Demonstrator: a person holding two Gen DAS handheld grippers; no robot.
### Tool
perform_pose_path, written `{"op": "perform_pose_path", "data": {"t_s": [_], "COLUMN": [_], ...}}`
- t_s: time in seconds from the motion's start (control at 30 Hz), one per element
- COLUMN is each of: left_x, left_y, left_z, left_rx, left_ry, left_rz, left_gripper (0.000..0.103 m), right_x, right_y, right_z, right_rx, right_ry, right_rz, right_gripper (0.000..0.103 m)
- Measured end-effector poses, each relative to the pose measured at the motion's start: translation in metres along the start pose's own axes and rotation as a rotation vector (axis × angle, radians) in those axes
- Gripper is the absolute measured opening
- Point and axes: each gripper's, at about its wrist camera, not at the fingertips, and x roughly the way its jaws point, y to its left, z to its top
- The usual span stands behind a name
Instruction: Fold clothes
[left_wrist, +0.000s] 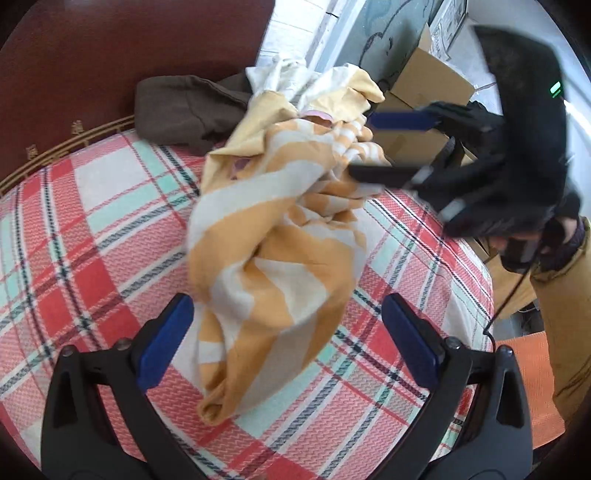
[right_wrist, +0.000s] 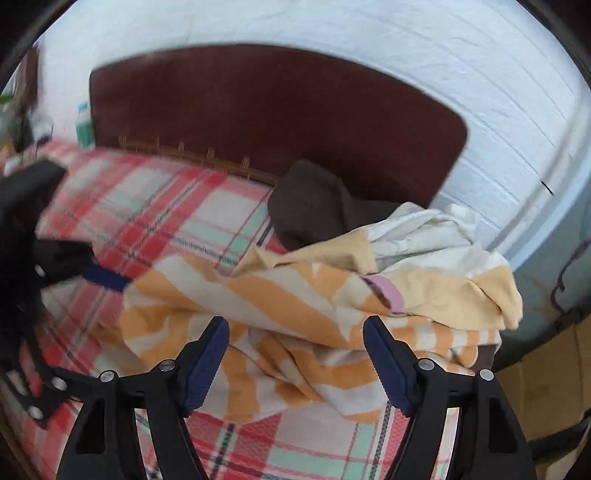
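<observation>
The left tool (left_wrist: 286, 339) hangs above the bed with its 2 blue-padded jaws spread wide; the near end of an orange-and-white striped garment (left_wrist: 273, 236) shows between them, but the pads do not press on it. The right tool (right_wrist: 295, 354) is likewise spread, its jaws standing apart over the near folds of the same striped garment (right_wrist: 295, 314) with nothing pinched, and in the left wrist view it reaches in from the right, its fingers pointing at the far part of the cloth. That garment lies crumpled in a loose heap toward the right side of the bed, running from near to far, resting on a red, white and mint plaid bedspread (left_wrist: 92, 236). At its far end it merges with a pale yellow cloth (right_wrist: 476, 291) and a white cloth (right_wrist: 424, 229), bunched together, and whether these are separate pieces I cannot tell. Just beyond, against the dark red headboard (right_wrist: 258, 110), sits a brown garment (right_wrist: 314, 203), also unfolded. Cardboard boxes (left_wrist: 432, 77) stand off the bed at the far right. As I judge it, the folding has barely begun: no piece lies flat or stacked, and everything remains to be spread, smoothed and folded. The striped garment looks like the piece in hand, needing to be lifted free and laid out on the open plaid area to the left.
</observation>
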Motion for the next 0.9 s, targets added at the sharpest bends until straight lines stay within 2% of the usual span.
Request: {"op": "perform_pose_path", "data": {"t_s": [0.07,0.13,0.17,0.2,0.23,0.33,0.47,0.57,0.77,0.9], "left_x": [-0.006,-0.009,-0.010,-0.011,-0.013,-0.020,-0.025,-0.027,-0.048,-0.067], "left_y": [0.005,0.015,0.020,0.024,0.028,0.038,0.046,0.040,0.012,-0.001], "left_z": [0.000,0.002,0.002,0.002,0.002,0.001,0.004,0.011,0.024,0.027], "left_rx": [-0.012,-0.047,-0.062,-0.073,-0.084,-0.109,-0.139,-0.124,-0.057,-0.032], "left_ry": [-0.014,-0.019,-0.022,-0.023,-0.025,-0.044,-0.067,-0.079,-0.121,-0.149], "left_rz": [0.022,0.028,0.033,0.040,0.047,0.053,0.023,0.008,-0.039,-0.089], "left_gripper": [0.102,0.102,0.102,0.102,0.102,0.102,0.102,0.102,0.102,0.102], "right_x": [0.026,0.044,0.048,0.052,0.050,0.012,-0.083,-0.154,-0.258,-0.302], "right_y": [0.014,0.017,0.017,0.016,0.011,-0.019,-0.071,-0.097,-0.103,-0.083], "right_z": [0.005,0.010,0.012,0.014,0.015,0.012,-0.011,-0.031,-0.039,-0.030], "right_rx": [-0.089,-0.107,-0.103,-0.099,-0.056,0.125,0.409,0.522,0.548,0.493], "right_ry": [0.036,0.052,0.056,0.061,0.054,-0.059,-0.305,-0.478,-0.713,-0.794], "right_rz": [-0.049,-0.031,-0.015,0.000,0.030,0.089,0.114,0.142,0.142,0.183], "right_gripper": [0.077,0.076,0.070,0.039,0.014,0.013,0.012,0.012,0.012,0.012]}}
